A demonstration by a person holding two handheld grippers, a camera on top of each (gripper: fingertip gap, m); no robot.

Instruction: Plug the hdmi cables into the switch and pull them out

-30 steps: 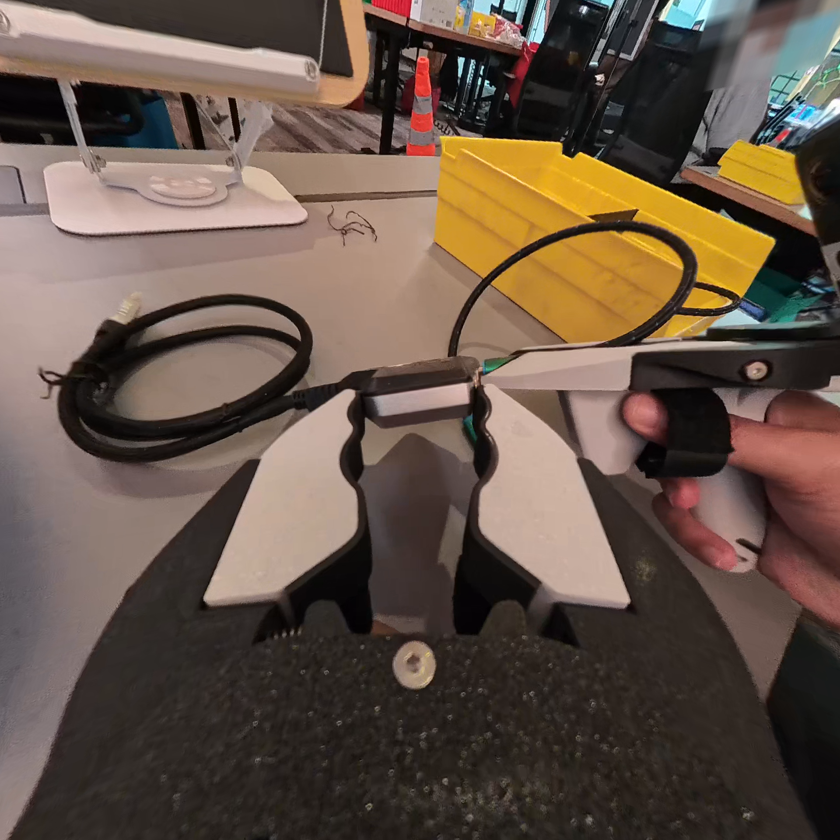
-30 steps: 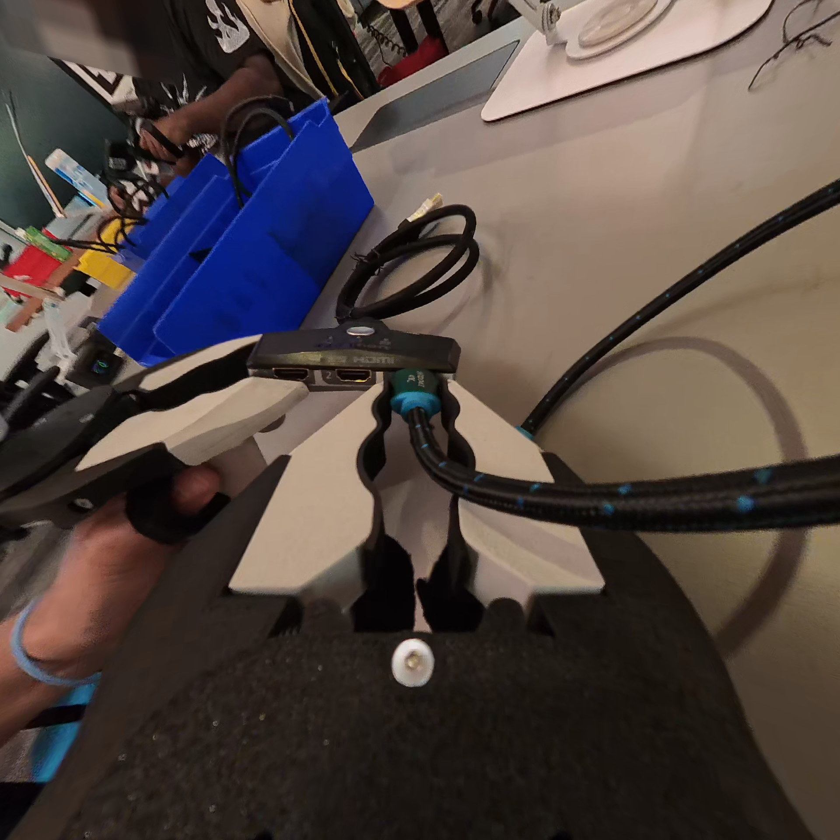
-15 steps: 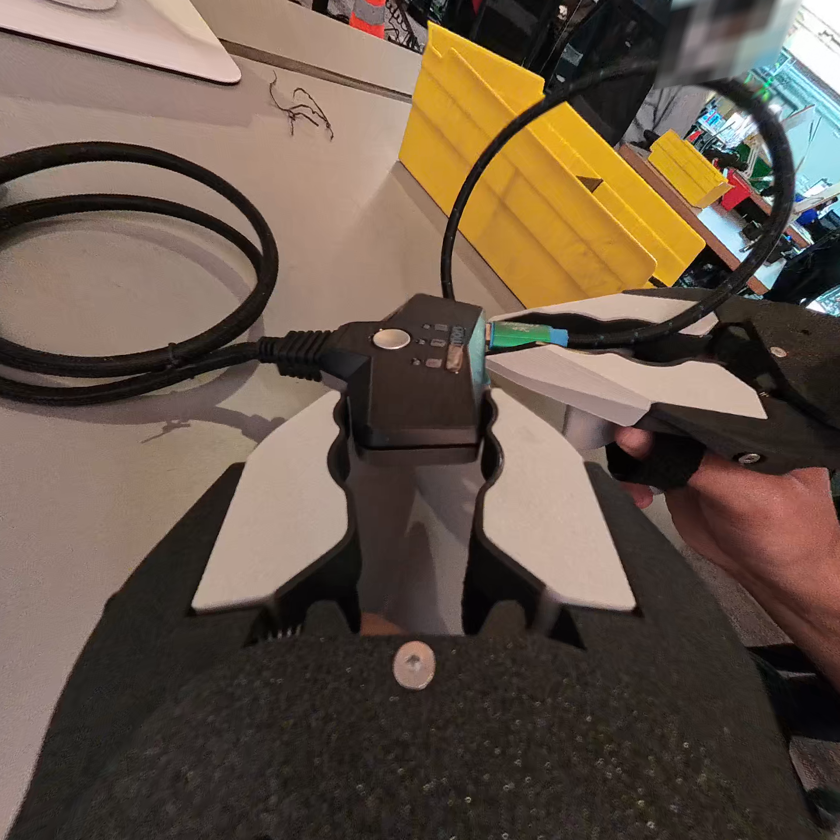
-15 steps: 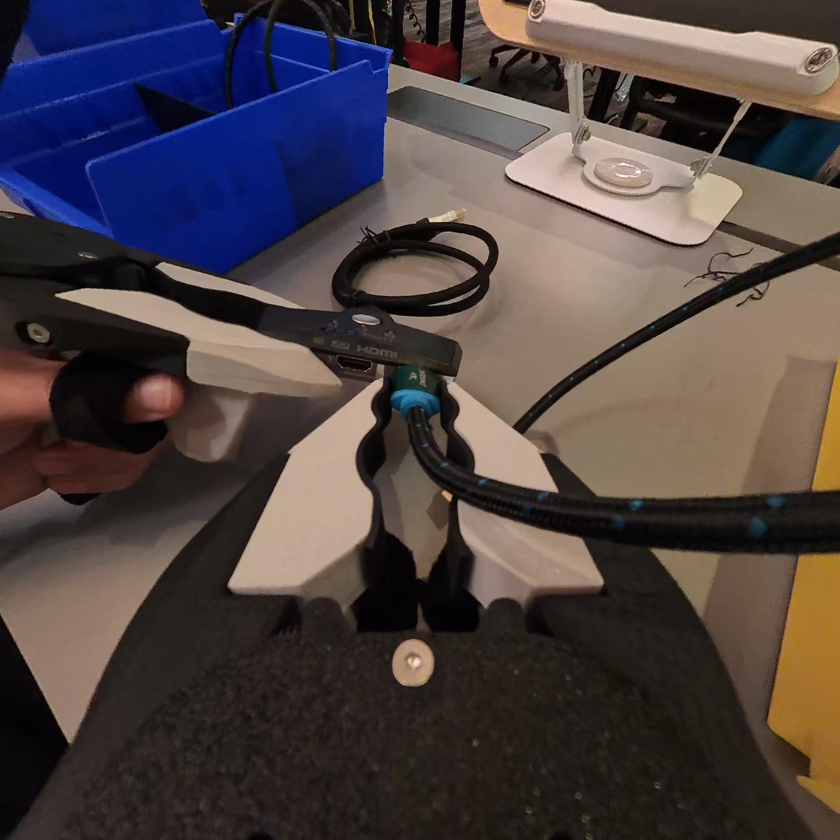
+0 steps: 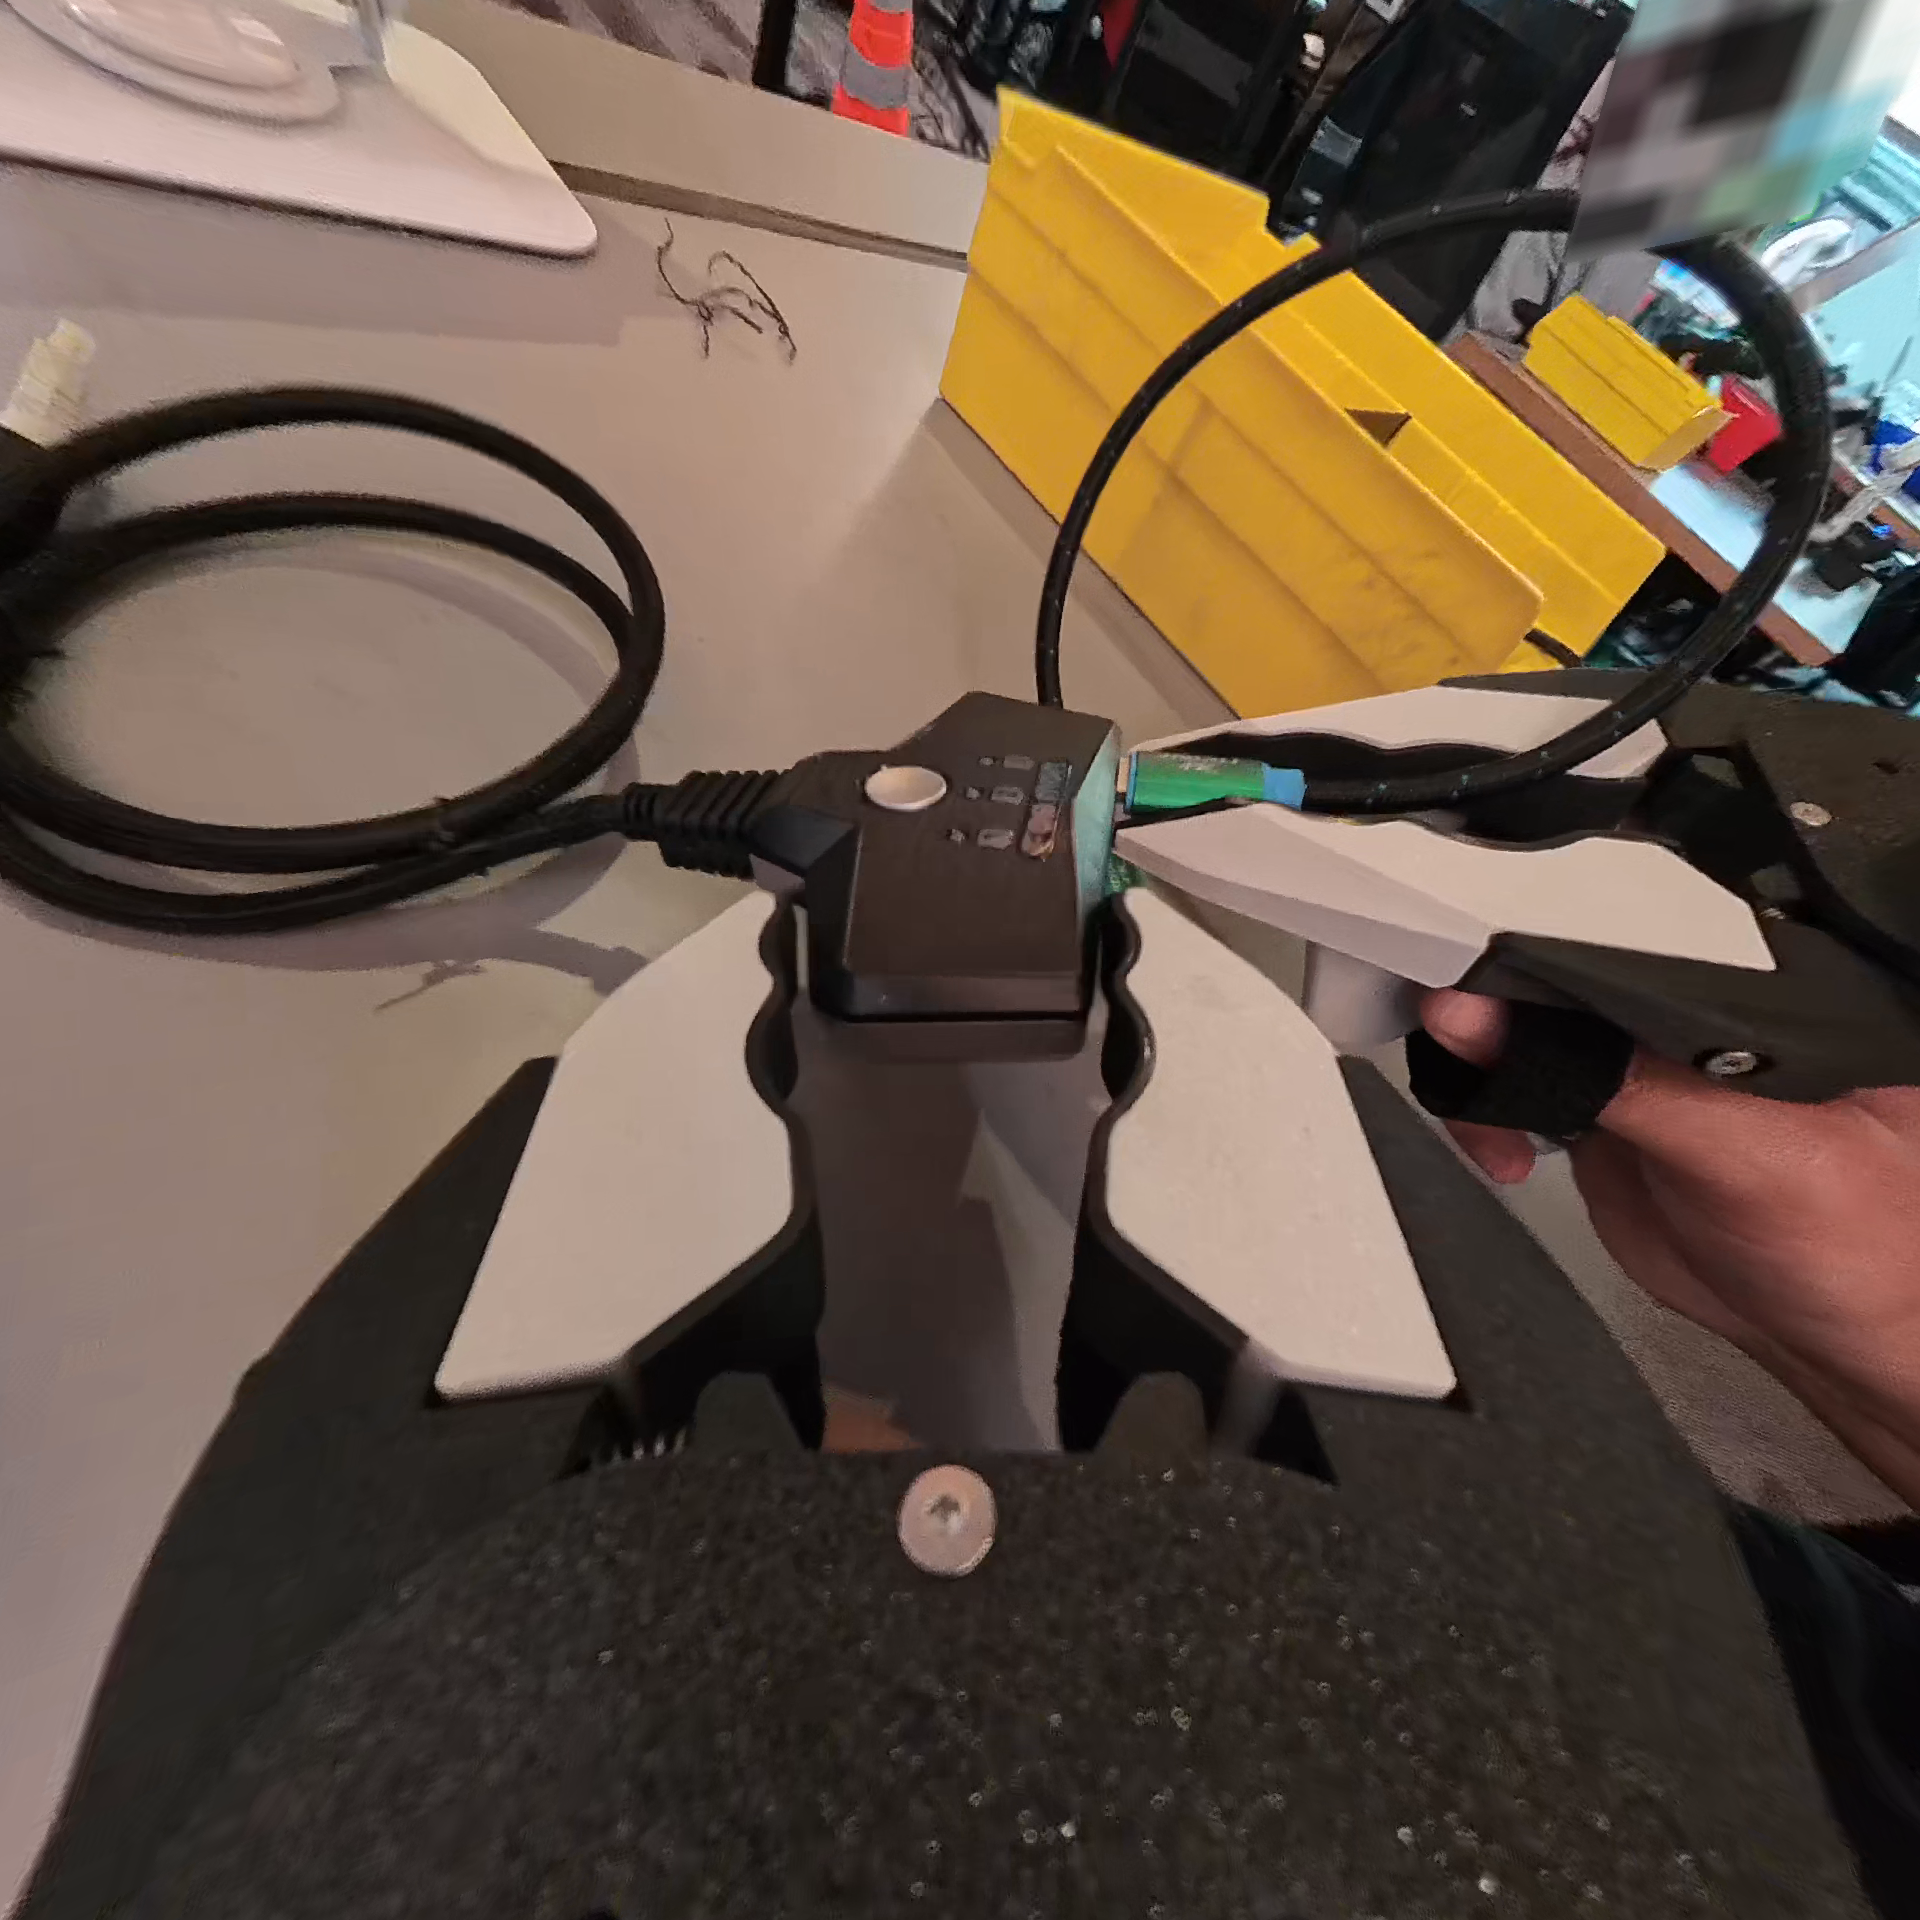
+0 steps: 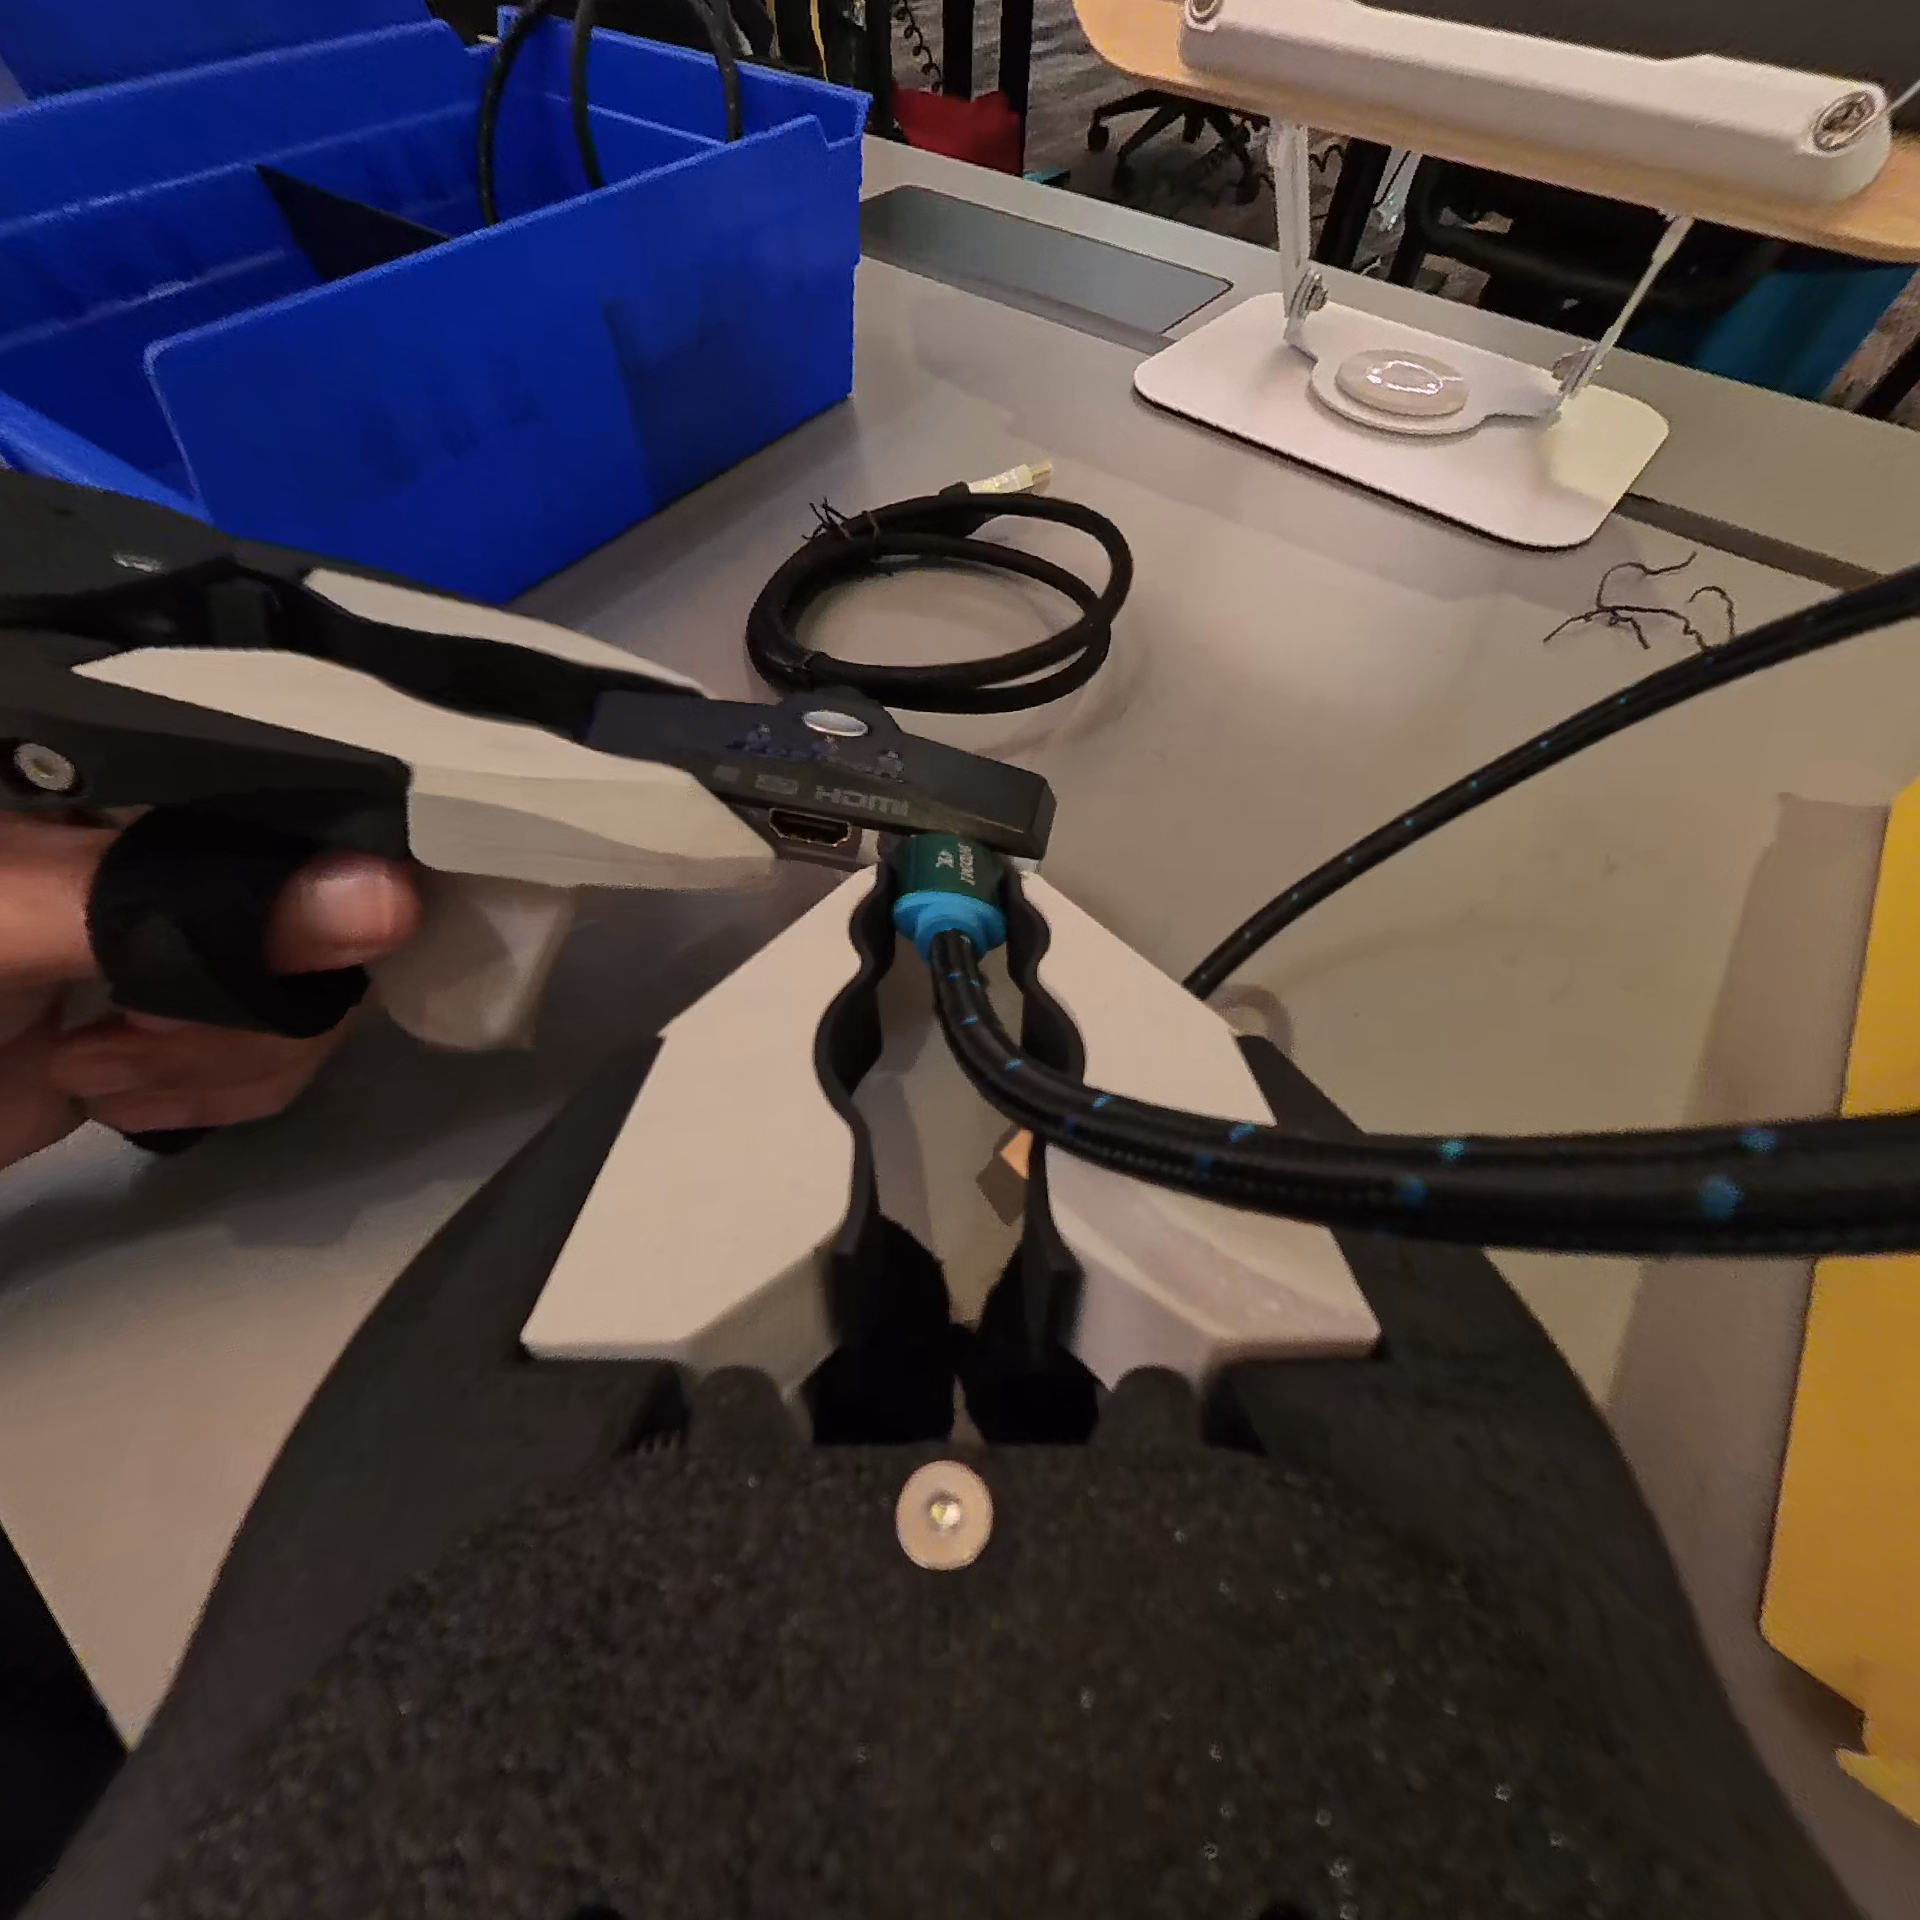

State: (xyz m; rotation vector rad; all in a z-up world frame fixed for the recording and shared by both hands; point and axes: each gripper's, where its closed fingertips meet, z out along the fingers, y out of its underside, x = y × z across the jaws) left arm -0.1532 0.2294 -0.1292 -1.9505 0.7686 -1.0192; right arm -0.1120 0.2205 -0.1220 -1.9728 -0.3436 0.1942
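My left gripper (image 5: 945, 935) is shut on the black HDMI switch (image 5: 966, 862), held flat above the table with its button side up. My right gripper (image 6: 951, 894) is shut on a green plug with a blue collar (image 6: 951, 873). The plug's tip sits in a port on the switch (image 6: 831, 769). An empty port (image 6: 810, 831) shows beside it. The plug's braided black cable (image 6: 1351, 1174) arcs off to the right. In the left wrist view the right gripper (image 5: 1132, 800) comes in from the right with the plug (image 5: 1195, 779). The switch's own black cable (image 5: 312, 727) lies coiled on the table.
A yellow bin (image 5: 1247, 468) stands on the table's right side. A blue bin (image 6: 416, 312) stands on the left. A white stand base (image 6: 1403, 416) sits at the back. A tangle of loose thread (image 5: 727, 291) lies near it. A hand (image 5: 1714, 1195) holds the right gripper.
Both grippers have turned together with the switch and plug between them; the switch's top now faces the left camera. The plug stays at the port. Little has changed in the last half second.
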